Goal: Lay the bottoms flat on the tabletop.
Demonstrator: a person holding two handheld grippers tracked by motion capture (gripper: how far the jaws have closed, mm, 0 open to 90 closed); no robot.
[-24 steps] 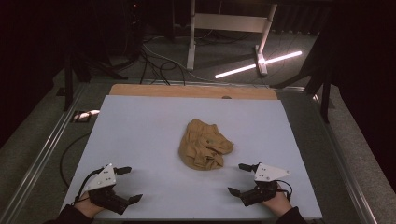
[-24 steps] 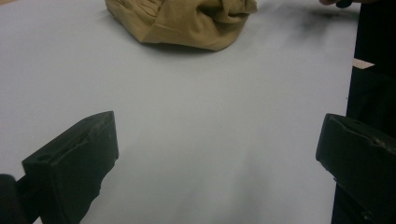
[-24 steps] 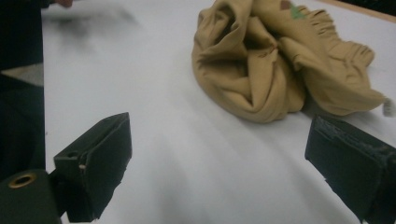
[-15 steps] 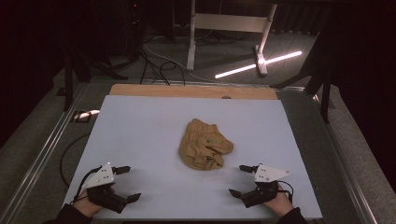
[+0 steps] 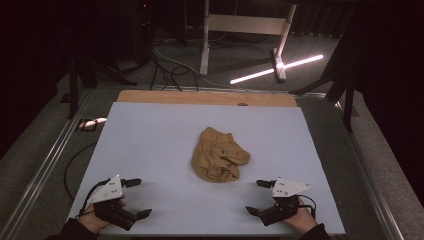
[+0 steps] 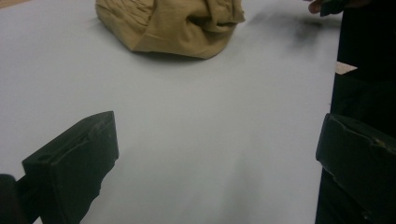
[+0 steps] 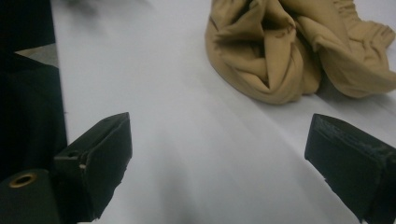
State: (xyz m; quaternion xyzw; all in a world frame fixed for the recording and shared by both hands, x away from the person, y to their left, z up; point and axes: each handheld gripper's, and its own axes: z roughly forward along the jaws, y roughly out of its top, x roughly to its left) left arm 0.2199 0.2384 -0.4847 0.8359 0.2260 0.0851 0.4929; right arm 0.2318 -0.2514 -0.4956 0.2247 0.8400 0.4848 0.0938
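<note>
Resting my left gripper [image 5: 139,198] and right gripper [image 5: 259,197] wide open and empty at the near edge of the table [image 5: 150,135], I judge nothing started: the crumpled cloth [image 5: 219,155] lies untouched mid-table between them, well apart.

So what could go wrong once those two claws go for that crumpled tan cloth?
Three things, probably. The tan cloth lies bunched in thick folds, so a claw might pinch several layers at once and lift a lump instead of an edge. Both the left claw and right claw stand open and apart from it, near the front edge of the white table; closing short would catch nothing. The smooth surface might also let the cloth slide when nudged.
</note>
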